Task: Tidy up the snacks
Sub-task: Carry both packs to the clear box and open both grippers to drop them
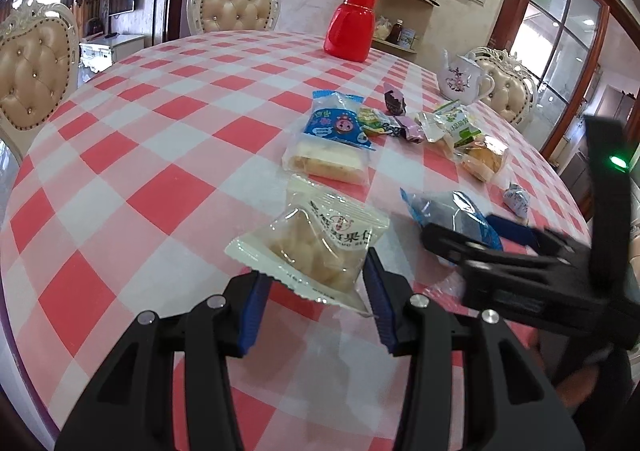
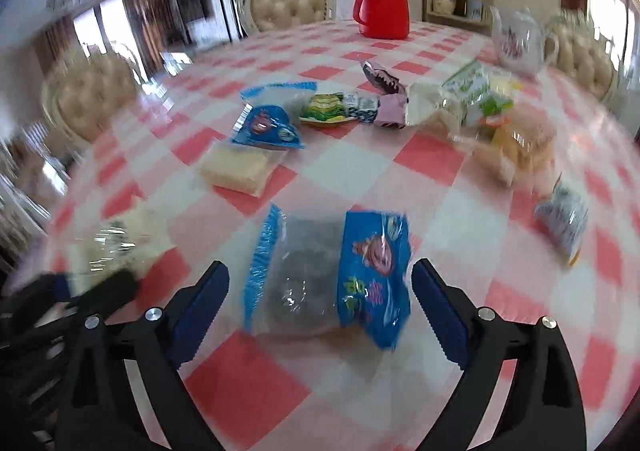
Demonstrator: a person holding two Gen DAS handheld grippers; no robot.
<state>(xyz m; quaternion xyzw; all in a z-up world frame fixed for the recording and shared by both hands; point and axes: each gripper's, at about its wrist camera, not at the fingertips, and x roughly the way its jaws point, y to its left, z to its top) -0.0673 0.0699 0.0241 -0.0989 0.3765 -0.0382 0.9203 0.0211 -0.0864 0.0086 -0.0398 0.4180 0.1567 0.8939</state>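
Note:
Snack packets lie on a round table with a red-and-white checked cloth (image 1: 160, 171). My left gripper (image 1: 316, 291) is open, its blue pads either side of a clear packet of pale puffed snacks (image 1: 316, 247); whether the pads touch it is unclear. My right gripper (image 2: 320, 307) is open around a blue-edged packet with dark contents (image 2: 328, 275), which also shows in the left wrist view (image 1: 452, 215). A blue-labelled cake packet (image 1: 332, 139) lies beyond, with several small candies (image 1: 396, 123) and a green-labelled packet (image 1: 460, 123).
A red thermos jug (image 1: 352, 25) stands at the far side, a white floral teapot (image 1: 460, 77) at the far right. A small white-blue candy (image 1: 516, 197) lies right. Cream tufted chairs (image 1: 236, 3) ring the table. The right wrist view is blurred.

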